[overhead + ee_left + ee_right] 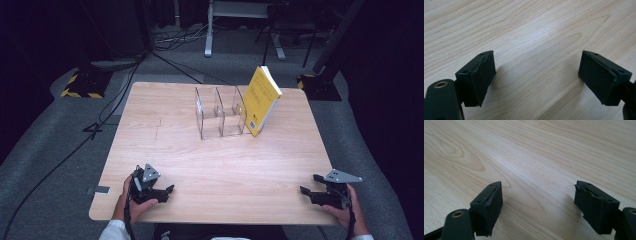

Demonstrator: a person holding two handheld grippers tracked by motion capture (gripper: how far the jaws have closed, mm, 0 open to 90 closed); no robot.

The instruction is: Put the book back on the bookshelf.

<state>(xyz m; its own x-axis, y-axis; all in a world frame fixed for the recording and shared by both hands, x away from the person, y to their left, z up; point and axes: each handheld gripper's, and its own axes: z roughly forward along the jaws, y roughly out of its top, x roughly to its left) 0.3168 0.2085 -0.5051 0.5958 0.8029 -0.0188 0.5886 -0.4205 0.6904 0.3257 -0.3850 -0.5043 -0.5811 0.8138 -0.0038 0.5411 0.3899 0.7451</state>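
The yellow book [262, 100] stands tilted at the far side of the desk [210, 165], leaning against the right end of the clear acrylic divider rack [220, 117], outside its compartments, which appear empty. This rack serves as the landmark. Both grippers rest well apart from the rack, at the desk's near edge: the left gripper [167, 190] toward the near left corner, the right gripper [306, 191] toward the near right corner, each pointing inward. In the left gripper view, the fingers [482, 78] stand wide apart with bare wood between them; in the right gripper view, the fingers [490, 207] are likewise spread and hold nothing. The step in hand appears to be the start position, before any reach. The next move likely calls for carrying one gripper forward to the book, closing on its upper edge, and lifting it upright so that it can be set into a compartment of the rack.
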